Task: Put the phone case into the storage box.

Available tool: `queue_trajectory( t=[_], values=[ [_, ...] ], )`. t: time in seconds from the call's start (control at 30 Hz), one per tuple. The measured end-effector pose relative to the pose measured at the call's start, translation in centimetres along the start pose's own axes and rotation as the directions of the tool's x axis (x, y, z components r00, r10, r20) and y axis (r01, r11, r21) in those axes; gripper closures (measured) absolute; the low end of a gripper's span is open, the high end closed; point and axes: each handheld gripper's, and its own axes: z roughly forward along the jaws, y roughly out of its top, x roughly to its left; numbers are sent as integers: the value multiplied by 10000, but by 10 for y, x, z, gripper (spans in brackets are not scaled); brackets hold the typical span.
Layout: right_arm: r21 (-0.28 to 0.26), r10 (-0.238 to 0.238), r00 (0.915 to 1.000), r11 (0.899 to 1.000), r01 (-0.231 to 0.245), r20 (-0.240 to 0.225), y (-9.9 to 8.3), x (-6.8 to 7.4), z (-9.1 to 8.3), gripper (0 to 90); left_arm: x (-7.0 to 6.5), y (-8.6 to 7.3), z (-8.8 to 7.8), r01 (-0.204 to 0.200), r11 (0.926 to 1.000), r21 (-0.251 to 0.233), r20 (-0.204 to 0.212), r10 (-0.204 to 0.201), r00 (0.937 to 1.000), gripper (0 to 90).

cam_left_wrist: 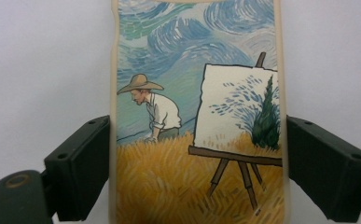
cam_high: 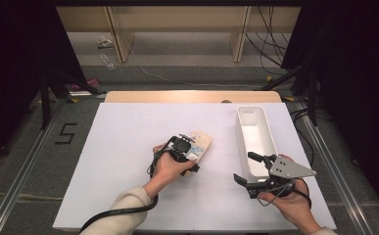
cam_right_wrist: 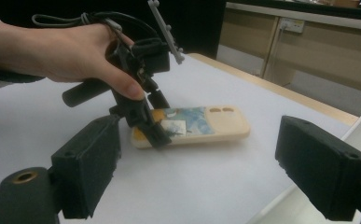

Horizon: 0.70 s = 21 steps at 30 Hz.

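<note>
A cream phone case (cam_high: 202, 141) printed with a painter in a wheat field lies flat on the white table sheet (cam_high: 128, 161). My left gripper (cam_high: 190, 155) points down over its near end. In the left gripper view the case (cam_left_wrist: 192, 93) runs between the two black jaws, and the pads rest against both long edges, so my left gripper (cam_left_wrist: 197, 128) is shut on it. In the right gripper view the case (cam_right_wrist: 215, 122) lies ahead with the left gripper (cam_right_wrist: 157, 133) on it. My right gripper (cam_high: 248, 168) sits beside the bin, and its jaws (cam_right_wrist: 199, 135) stand open with nothing between them.
A long white bin (cam_high: 270, 132) stands at the right of the sheet, close to my right gripper; its rim (cam_right_wrist: 360, 123) shows in the right gripper view. The wooden table edge (cam_high: 192, 96) runs along the far side. Cables and dark stands lie on the floor beyond.
</note>
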Motion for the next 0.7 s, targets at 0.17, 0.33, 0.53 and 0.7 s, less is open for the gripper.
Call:
queue_trajectory(
  t=[0.17, 0.33, 0.53, 0.7],
  values=[
    [-4, 26, 10000, 10000, -26, -6, 0, 1, 0, 151, 1, -3, -11, -86, 9988, -481, 187, 95, 9998, 120],
    [-17, 39, 10000, 10000, -39, -17, 0, 1, 1, 151, 1, -8, -23, -261, 9956, -904, 244, 285, 9993, 120],
    [-16, 96, 10000, 10000, -96, -10, 1, 2, 3, 150, 2, -15, -35, -352, 9910, -1292, 382, 404, 9985, 120],
    [-60, 141, 9999, 9999, -141, -22, 2, 2, 5, 150, 4, -21, -45, -456, 9858, -1619, 415, 529, 9977, 120]
  ],
)
